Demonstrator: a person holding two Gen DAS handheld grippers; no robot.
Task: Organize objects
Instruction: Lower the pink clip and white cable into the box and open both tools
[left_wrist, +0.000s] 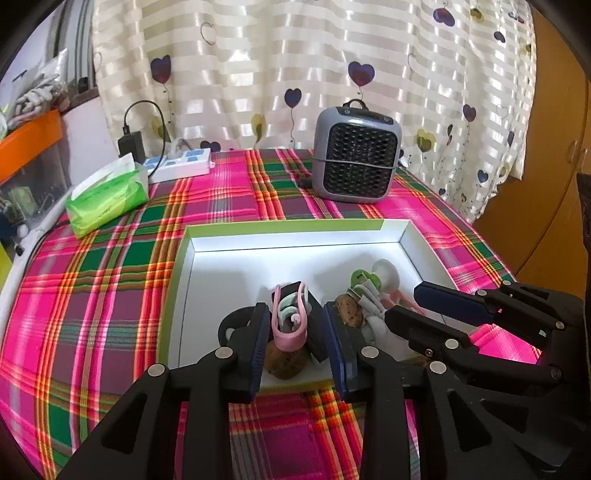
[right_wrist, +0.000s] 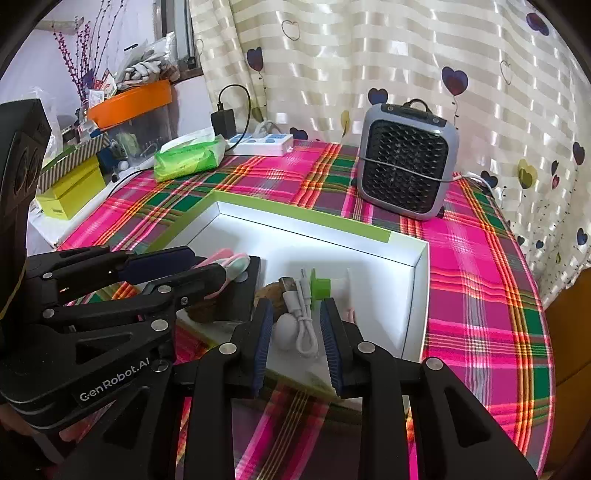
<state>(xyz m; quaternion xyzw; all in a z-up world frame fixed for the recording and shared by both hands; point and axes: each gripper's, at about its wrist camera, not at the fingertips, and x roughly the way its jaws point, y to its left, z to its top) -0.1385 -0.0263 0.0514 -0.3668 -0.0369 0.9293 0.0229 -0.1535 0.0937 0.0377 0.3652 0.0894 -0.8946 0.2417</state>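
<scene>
1. My left gripper hangs over the near left part of the white box. Its jaws stand partly apart around the black block wrapped in a pink and mint cable. I see a gap on both sides, so the pads do not press it. The bundle rests in the box beside a brown stone.
2. To finish this release well, I judge I should lift straight back along the fingers without closing, so neither pad drags the pink loop out.
3. My right gripper hangs over the near right part of the box, jaws moderately apart, gripping nothing. Between them lies the coiled white USB cable, next to a white egg-shaped piece. A green and white suction piece lies just beyond.
4. Here too I would withdraw upward, watching the cable's loose plug end.
5. Writing: the left gripper's body, seen in my right view, reads "GenRobot.AI".
6. The green tissue pack on the far left and the grey fan heater at the far side carry no print I can read.
</scene>
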